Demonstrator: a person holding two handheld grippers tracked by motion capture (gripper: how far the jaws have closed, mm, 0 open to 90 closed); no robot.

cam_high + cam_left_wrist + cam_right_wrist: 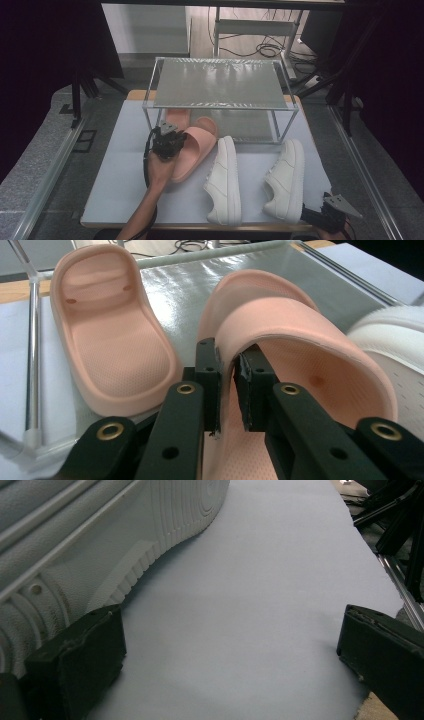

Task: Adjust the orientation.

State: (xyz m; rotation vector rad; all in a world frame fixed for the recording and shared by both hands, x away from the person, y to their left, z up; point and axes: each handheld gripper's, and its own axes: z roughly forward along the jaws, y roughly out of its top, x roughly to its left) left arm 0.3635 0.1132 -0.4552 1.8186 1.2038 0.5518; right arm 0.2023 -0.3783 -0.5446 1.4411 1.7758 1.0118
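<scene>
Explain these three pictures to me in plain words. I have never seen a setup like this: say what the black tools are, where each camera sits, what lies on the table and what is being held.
A person sits at a table holding a hand-held two-jaw gripper in each hand. The high view looks down from above. The other two views come from cameras riding on each gripper, looking along its black jaws.

On the table stands a metal shelf rack. One pink slide sandal rests on its lower shelf. In front lie two white sneakers.

The left gripper is shut on the strap of the second pink slide sandal, which sits at the rack's front edge. The right gripper waits open near the table's front corner, beside the right sneaker's sole, holding nothing.
</scene>
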